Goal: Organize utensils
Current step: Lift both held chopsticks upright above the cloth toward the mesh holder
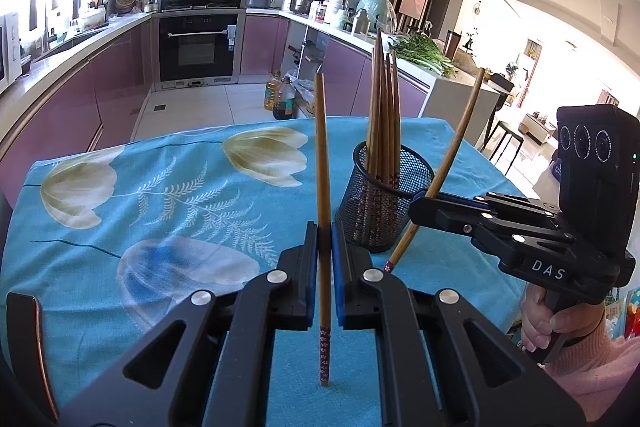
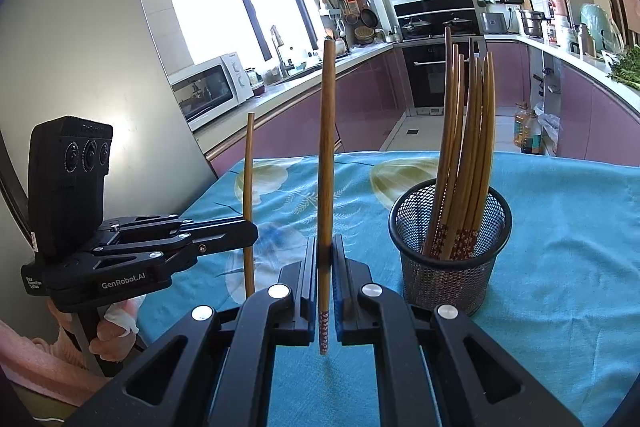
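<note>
A black mesh cup [image 1: 384, 203] stands on the blue flowered tablecloth [image 1: 160, 211] with several wooden chopsticks [image 1: 384, 115] upright in it; it also shows in the right wrist view [image 2: 450, 247]. My left gripper [image 1: 325, 247] is shut on one chopstick [image 1: 321, 155], held upright, its patterned tip touching the cloth. My right gripper [image 2: 325, 259] is shut on another chopstick [image 2: 326, 147], held upright beside the cup. The right gripper [image 1: 420, 205] shows in the left wrist view just right of the cup, its chopstick [image 1: 456, 143] tilted. The left gripper [image 2: 250, 233] shows at left in the right wrist view.
The table [image 2: 560, 227] sits in a kitchen with purple cabinets [image 1: 120, 75], an oven [image 1: 196, 51] and a microwave [image 2: 212, 87]. Oil bottles [image 1: 280, 99] stand on the floor beyond the table's far edge. A grey fridge wall [image 2: 80, 47] is at the left.
</note>
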The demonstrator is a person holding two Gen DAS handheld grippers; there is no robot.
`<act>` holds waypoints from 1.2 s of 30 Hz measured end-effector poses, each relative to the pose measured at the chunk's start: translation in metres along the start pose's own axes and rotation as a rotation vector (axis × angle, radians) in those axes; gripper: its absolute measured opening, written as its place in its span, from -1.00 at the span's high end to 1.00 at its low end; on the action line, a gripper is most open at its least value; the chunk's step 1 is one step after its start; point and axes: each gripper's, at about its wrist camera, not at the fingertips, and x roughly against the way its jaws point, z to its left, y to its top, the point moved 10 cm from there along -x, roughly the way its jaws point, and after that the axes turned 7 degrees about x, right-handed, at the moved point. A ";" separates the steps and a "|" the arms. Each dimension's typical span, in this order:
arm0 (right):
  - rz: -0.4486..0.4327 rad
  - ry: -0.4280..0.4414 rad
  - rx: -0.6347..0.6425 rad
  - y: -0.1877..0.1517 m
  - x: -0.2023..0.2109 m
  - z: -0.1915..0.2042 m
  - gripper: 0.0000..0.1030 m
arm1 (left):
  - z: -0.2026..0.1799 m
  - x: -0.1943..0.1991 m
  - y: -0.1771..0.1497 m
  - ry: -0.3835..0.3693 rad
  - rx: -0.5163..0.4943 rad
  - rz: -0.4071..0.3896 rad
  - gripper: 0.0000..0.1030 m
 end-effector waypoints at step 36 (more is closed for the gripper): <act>-0.062 -0.050 0.022 0.022 0.023 -0.009 0.89 | -0.008 0.010 0.016 -0.014 -0.008 -0.052 0.85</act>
